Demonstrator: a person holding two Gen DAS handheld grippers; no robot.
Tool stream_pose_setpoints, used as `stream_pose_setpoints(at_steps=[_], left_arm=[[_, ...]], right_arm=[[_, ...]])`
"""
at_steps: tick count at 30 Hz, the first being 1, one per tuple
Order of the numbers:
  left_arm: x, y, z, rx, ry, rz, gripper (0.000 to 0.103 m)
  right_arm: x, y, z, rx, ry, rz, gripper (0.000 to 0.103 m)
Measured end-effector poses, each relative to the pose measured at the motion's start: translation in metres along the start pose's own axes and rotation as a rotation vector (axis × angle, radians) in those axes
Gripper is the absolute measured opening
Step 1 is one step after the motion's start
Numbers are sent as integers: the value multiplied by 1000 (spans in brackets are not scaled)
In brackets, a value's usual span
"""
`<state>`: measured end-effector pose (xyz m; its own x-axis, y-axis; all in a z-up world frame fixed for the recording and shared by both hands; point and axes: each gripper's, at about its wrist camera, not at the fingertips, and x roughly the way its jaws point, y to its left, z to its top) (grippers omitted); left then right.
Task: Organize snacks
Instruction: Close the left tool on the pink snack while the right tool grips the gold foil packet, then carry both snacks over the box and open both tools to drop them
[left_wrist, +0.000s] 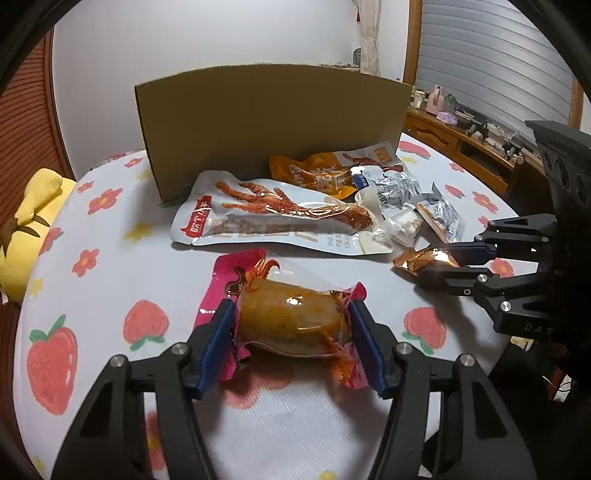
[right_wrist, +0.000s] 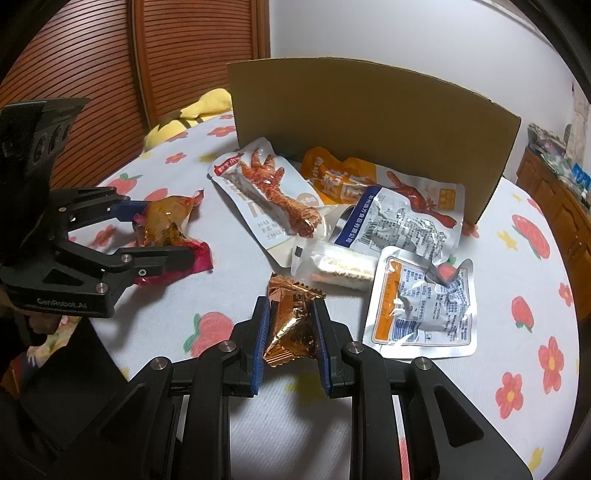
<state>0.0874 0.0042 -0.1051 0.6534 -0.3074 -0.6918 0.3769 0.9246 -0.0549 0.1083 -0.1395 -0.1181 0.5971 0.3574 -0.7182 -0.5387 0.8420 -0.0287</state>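
My left gripper (left_wrist: 291, 332) is shut on a pink-edged snack pack with an orange filling (left_wrist: 291, 317), just above the table; it also shows in the right wrist view (right_wrist: 166, 225). My right gripper (right_wrist: 290, 321) is shut on a small copper foil snack (right_wrist: 291, 321), seen in the left wrist view (left_wrist: 424, 260) too. A pile of snack packs lies before a cardboard box (left_wrist: 273, 122): a white chicken-foot pack (left_wrist: 280, 218), an orange pack (left_wrist: 321, 170), silver sachets (right_wrist: 424, 299) and a small white roll (right_wrist: 343, 271).
The table has a white cloth printed with strawberries and flowers (left_wrist: 110, 266). A yellow cushion (left_wrist: 33, 221) lies at its left edge. A wooden sideboard (left_wrist: 476, 147) with clutter stands at the right. A slatted wooden door (right_wrist: 129, 66) is behind.
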Motion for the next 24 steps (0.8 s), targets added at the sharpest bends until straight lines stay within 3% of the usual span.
stream_pose_setpoints(at_steps=[24], left_arm=[[-43, -4, 32, -16, -122, -13, 61]], right_arm=[[-28, -6, 13, 5, -77, 0, 21]])
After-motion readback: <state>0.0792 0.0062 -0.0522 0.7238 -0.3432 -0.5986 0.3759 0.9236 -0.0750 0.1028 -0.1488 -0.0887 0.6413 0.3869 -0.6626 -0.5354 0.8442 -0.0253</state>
